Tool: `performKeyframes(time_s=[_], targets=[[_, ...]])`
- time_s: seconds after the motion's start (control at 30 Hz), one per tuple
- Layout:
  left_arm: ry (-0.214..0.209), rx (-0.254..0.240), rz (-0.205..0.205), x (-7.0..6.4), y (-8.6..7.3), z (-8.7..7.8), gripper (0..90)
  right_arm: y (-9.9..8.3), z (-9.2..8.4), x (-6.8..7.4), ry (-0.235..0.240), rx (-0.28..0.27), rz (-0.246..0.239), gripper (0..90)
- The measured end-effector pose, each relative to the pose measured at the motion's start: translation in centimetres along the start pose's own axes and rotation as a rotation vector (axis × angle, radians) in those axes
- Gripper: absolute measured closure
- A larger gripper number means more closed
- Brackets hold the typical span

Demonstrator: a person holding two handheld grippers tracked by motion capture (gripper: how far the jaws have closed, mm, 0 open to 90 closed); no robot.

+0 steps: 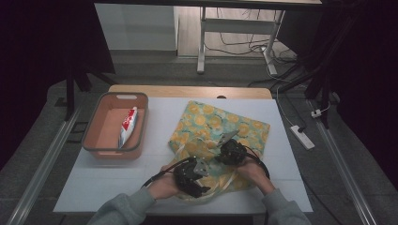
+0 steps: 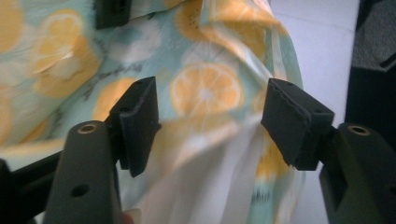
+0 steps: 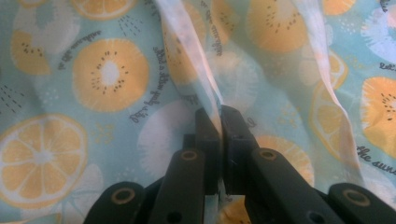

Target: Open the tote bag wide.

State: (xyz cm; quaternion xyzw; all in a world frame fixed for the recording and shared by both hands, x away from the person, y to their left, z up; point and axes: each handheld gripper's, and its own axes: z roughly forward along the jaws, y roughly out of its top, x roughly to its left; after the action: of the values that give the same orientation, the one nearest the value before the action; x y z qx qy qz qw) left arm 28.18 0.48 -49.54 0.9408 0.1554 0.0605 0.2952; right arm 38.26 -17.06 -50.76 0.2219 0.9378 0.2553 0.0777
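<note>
- Far left of both hand-held grippers, an orange basket [image 1: 96,140] on the table [image 1: 281,140] holds a red-and-white tube [image 1: 127,125]
- Left hand-held gripper [image 2: 210,126] is released, jaws wide apart, the lemon-print cloth bag [image 1: 244,124] just ahead of them
- Right hand-held gripper [image 3: 219,122] is clenched on the bag's pale handle strap [image 3: 187,46], which runs up from its jaws

The right tongs [image 1: 224,141] and hands hid part of the fruit-print cloth [image 1: 244,124]. Print on the packet [image 1: 127,125] inside the bin [image 1: 92,123] was too small to read.
</note>
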Motion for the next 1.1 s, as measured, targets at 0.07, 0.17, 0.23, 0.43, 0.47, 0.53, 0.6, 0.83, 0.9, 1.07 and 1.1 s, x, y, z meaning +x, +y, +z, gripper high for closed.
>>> performKeyframes(time_s=[0.07, 0.17, 0.23, 0.43, 0.47, 0.53, 0.6, 0.83, 0.9, 1.07, 1.1], targets=[[-0.001, -0.002, -0.009, -0.2, 0.7, 0.8, 38.6, 0.0, -0.1, -0.1, -0.006, -0.008, 0.006, 87.8], [-0.007, 0.002, -0.018, -0.3, 1.6, 1.8, 42.5, 0.0, -0.5, -0.2, -0.006, -0.025, 0.017, 88.1], [-0.01, 0.008, -0.025, -0.2, 2.0, 2.5, 51.5, 0.0, -0.8, -0.3, -0.008, -0.046, 0.018, 88.2], [-0.098, 0.019, -0.038, -0.3, 2.0, 3.9, 86.4, 0.1, -1.5, -0.7, -0.024, -0.082, 0.041, 88.4], [-0.099, 0.022, -0.023, -0.5, 1.9, 3.8, 88.7, 0.0, -1.8, -0.9, -0.03, -0.094, 0.045, 88.5], [-0.133, 0.01, -0.007, -0.9, 1.7, 3.3, 88.8, 0.0, -3.0, -1.4, -0.055, -0.132, 0.067, 88.6], [-0.147, -0.004, 0.022, -1.6, 1.3, 2.4, 88.8, 0.0, -3.4, -1.6, -0.065, -0.147, 0.079, 88.7], [-0.196, -0.059, 0.065, -3.6, -1.1, -1.7, 88.8, 0.2, -5.4, -3.2, -0.099, -0.226, 0.159, 88.7], [-0.202, -0.064, 0.068, -3.8, -1.8, -2.5, 88.8, 0.3, -5.6, -3.5, -0.115, -0.234, 0.178, 88.7], [-0.056, -0.116, 0.042, -3.5, -2.7, -3.8, 88.1, 0.6, -6.2, -3.7, -0.101, -0.275, 0.191, 88.7], [-0.005, -0.139, 0.033, -3.3, -2.6, -3.8, 75.5, 0.8, -6.0, -3.5, -0.099, -0.27, 0.187, 88.7]])
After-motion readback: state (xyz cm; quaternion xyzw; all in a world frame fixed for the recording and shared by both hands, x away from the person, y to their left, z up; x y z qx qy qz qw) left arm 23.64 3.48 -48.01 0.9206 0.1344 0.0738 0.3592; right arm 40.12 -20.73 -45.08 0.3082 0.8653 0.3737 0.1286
